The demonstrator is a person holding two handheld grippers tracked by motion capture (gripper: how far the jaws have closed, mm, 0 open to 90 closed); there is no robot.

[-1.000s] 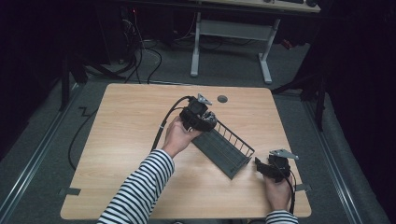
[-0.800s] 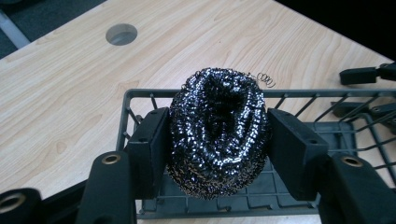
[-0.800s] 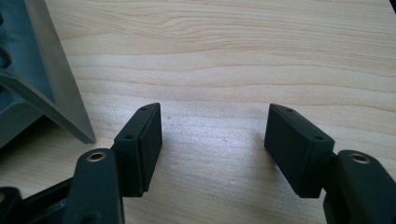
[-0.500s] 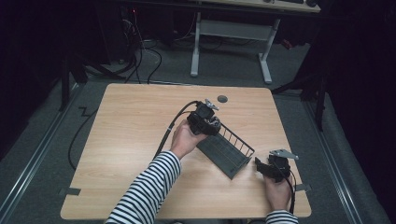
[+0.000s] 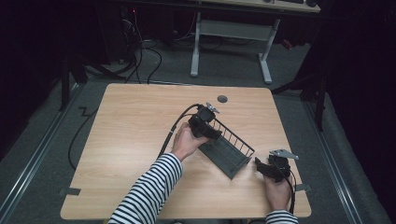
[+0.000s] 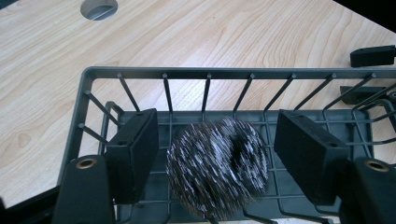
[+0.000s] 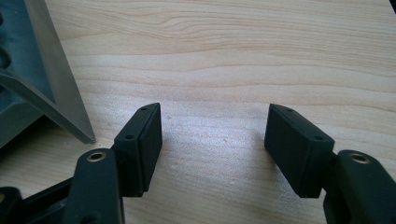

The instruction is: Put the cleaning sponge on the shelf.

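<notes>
The steel wool scourer (image 6: 217,165) sits low in the centre of my left gripper view, blurred, lying inside the dark wire basket (image 6: 140,73) with my two left jaws standing wide on either side of it and not touching it. I judge I am setting the scourer into the basket, so the thing to do well now is lift my left gripper (image 6: 215,147) straight back out with the jaws kept apart, so neither pad catches the bristly ball or the thin wire uprights along the far rail. In the high view the basket (image 5: 227,155) lies at an angle right of centre on the wooden table (image 5: 135,121), and my left gripper (image 5: 205,125) hangs over its upper-left end. I can make out nothing else in the basket besides the scourer. My right gripper (image 5: 267,168) rests low at the lower right of that view, just beside the basket's near corner; its jaws are wide too, with bare wood between them, and the basket's corner (image 7: 56,88) shows at the upper left of its own view.
</notes>
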